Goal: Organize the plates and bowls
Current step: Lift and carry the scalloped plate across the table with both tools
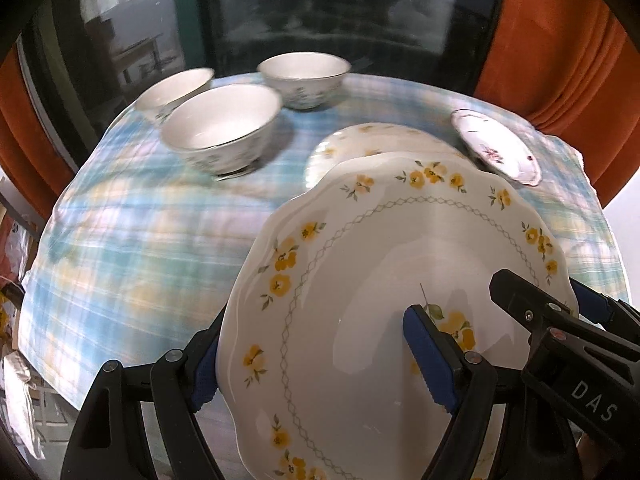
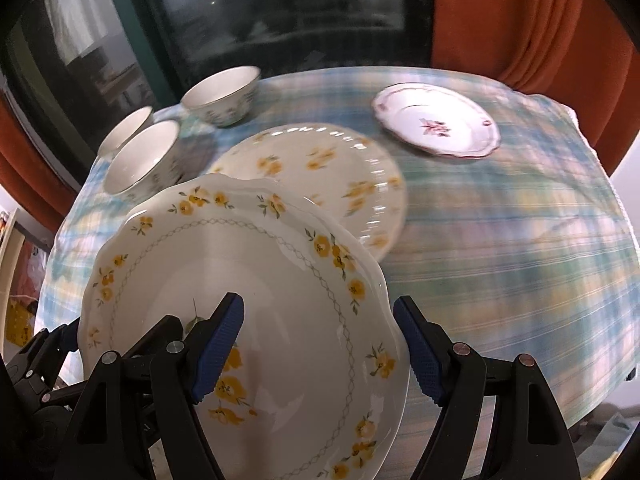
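White scalloped plate [image 1: 360,264], yellow flowers

White letters "DAS" on the black body of the right tongs [image 1: 532,308].

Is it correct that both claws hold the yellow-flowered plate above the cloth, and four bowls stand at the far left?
Not quite: three bowls stand there, as the left wrist view shows. Both claws, left and right, do hold the yellow-flowered plate.
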